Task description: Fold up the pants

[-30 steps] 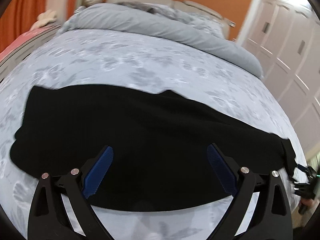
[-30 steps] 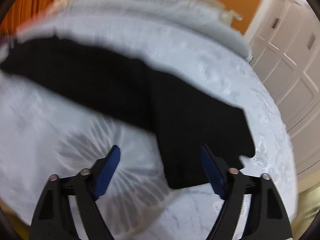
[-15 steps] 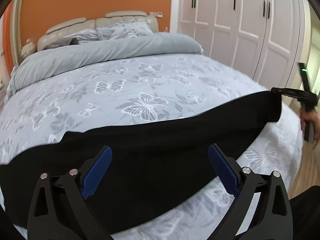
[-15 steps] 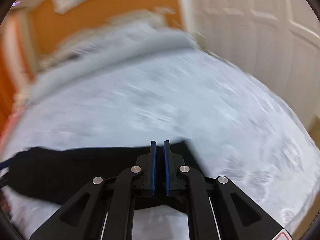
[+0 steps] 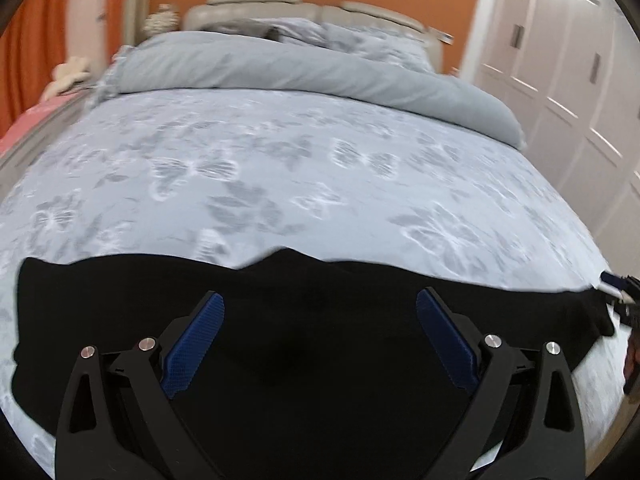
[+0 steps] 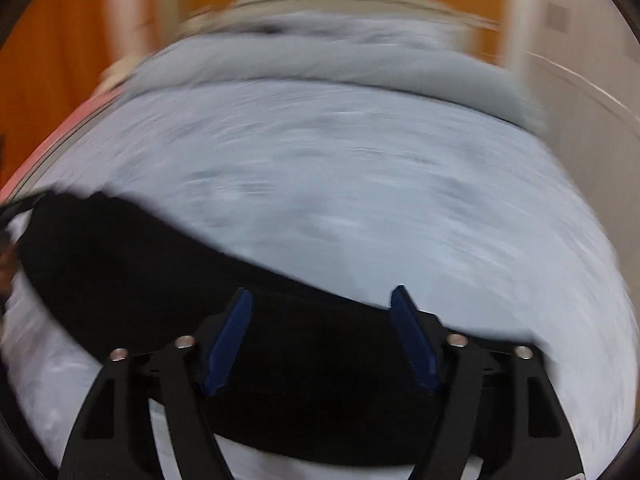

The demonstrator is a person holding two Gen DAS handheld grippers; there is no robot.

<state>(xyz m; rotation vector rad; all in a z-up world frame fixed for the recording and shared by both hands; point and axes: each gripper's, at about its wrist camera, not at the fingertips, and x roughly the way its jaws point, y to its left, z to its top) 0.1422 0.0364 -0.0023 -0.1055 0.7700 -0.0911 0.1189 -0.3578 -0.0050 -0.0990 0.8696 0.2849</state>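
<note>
The black pants [image 5: 320,320] lie flat across the near end of a bed with a grey butterfly-print cover [image 5: 300,168]. My left gripper [image 5: 320,308] is open and empty, hovering just over the middle of the pants. In the right wrist view, which is blurred by motion, the pants [image 6: 132,276] run from the far left to under my right gripper [image 6: 322,304], whose jaws stand open over the pants' right end. The right gripper also shows at the right edge of the left wrist view [image 5: 618,284], beside the pants' end.
A folded grey duvet [image 5: 300,68] and pillows lie at the head of the bed, against a beige headboard [image 5: 304,4]. White wardrobe doors [image 5: 568,64] stand to the right. Orange curtains [image 5: 36,40] hang at the left.
The right gripper, shut on the pants' end half a second ago, has opened and let go. The pants now lie flat. Both cameras have swung back toward the headboard.
</note>
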